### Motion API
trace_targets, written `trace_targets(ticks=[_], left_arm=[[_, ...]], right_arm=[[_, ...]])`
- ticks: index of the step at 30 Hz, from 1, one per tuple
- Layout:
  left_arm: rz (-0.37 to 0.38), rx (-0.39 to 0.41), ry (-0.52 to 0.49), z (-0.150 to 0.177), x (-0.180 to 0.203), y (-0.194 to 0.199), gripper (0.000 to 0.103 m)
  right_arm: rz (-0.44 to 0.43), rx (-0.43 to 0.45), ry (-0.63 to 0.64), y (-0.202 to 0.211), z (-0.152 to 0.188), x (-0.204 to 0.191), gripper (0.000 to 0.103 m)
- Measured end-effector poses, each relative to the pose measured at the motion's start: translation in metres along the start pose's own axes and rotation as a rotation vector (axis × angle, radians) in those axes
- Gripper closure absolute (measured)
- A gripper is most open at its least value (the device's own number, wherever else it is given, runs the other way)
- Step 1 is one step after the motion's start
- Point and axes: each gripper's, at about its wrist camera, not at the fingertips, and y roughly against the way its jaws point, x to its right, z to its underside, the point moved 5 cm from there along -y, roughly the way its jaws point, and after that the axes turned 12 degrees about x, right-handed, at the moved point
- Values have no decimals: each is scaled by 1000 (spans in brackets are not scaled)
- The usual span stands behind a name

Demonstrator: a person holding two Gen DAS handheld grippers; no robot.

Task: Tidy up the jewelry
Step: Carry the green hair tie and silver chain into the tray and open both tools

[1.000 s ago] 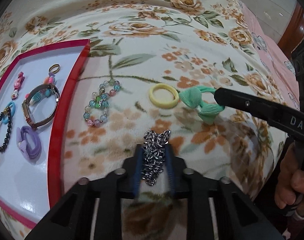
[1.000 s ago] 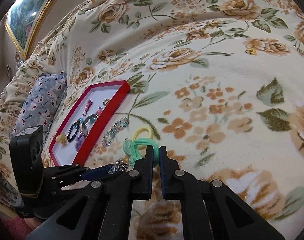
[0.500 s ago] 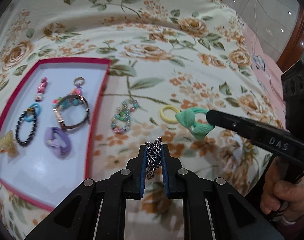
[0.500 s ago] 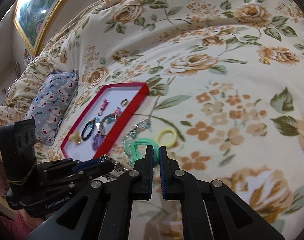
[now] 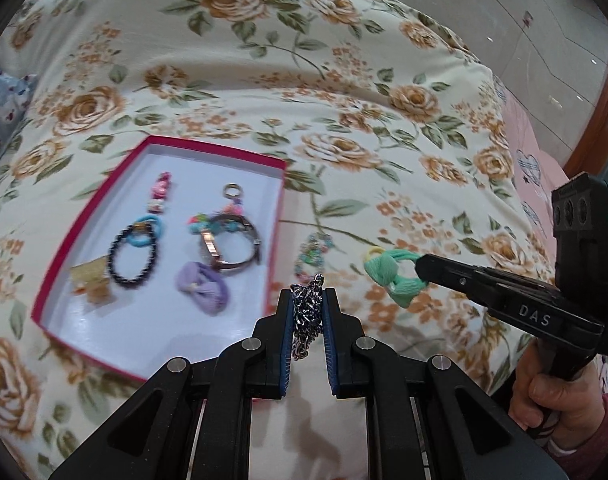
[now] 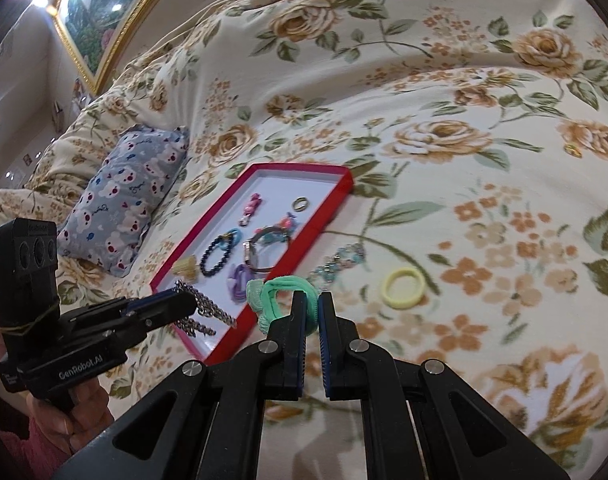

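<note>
The left tool (image 5: 307, 300) was clenched on a silver chain (image 5: 306, 318), which bunched between its blue pads and hung above the near edge of the red tray (image 5: 278, 216). The right tool (image 6: 312, 305) gripped a mint-green hair tie (image 6: 282, 296), held just beside the tray's near corner.

Only the right wrist view showed the chain's loose ends dangling below the left tool, the whole yellow hair ring (image 6: 403, 287) lying on the floral bedspread (image 6: 444, 80), and a grey printed pillow (image 6: 124, 200). Only the left wrist view showed the hair tie's bow shape.

The chain had dark, shiny metal links. Inside the white-lined tray lay a dark bead bracelet (image 5: 132, 254), a bangle (image 5: 232, 246) and a purple hair tie (image 5: 204, 286).
</note>
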Motion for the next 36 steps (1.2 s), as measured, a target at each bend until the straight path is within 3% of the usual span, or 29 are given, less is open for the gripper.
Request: trace_targets(ticks=[25, 36], left_arm=[[-130, 76, 100, -4, -65, 42, 92], [-162, 38, 144, 0, -94, 19, 92]], right_arm=[[-132, -78, 116, -66, 0, -81, 98], [-129, -172, 147, -104, 20, -88, 98]])
